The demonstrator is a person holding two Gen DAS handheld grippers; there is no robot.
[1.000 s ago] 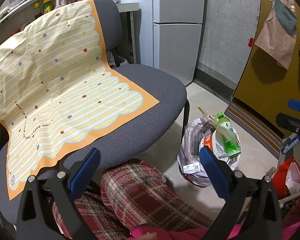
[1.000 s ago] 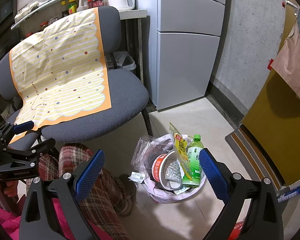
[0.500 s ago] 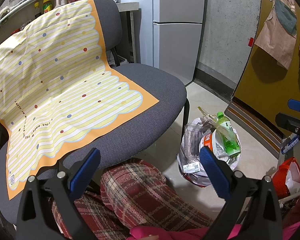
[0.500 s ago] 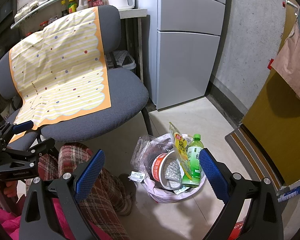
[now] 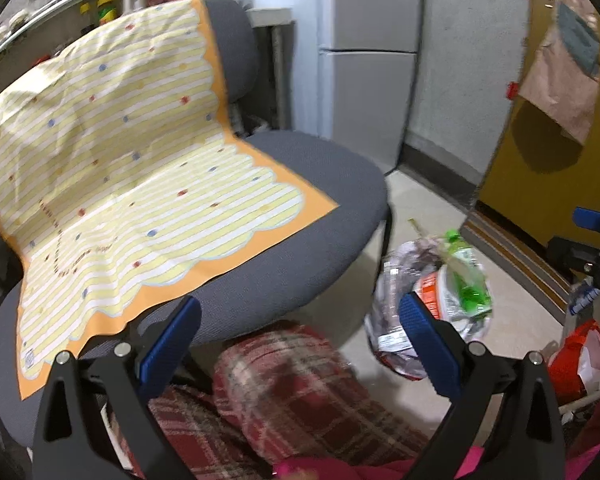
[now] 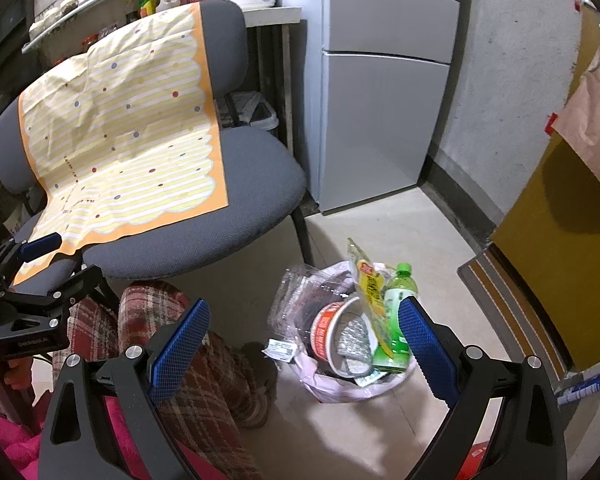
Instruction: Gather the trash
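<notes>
A pale trash bag sits open on the floor beside the chair. In it are a green bottle, a red-and-white paper bowl, a yellow wrapper and a clear plastic container. My right gripper hangs open above and in front of the bag, with nothing between its fingers. My left gripper is open too and empty, over the person's knee, with the bag and bottle to its right. The left view is blurred.
A grey office chair with a yellow striped cloth stands left of the bag. The person's plaid legs lie below it. A grey fridge, a yellow door, a doormat, a spray can and a red bag ring the floor.
The left view has gone blurred and the scene has slid a little to the right in it, so the left gripper is swinging left. The right gripper has barely moved.
</notes>
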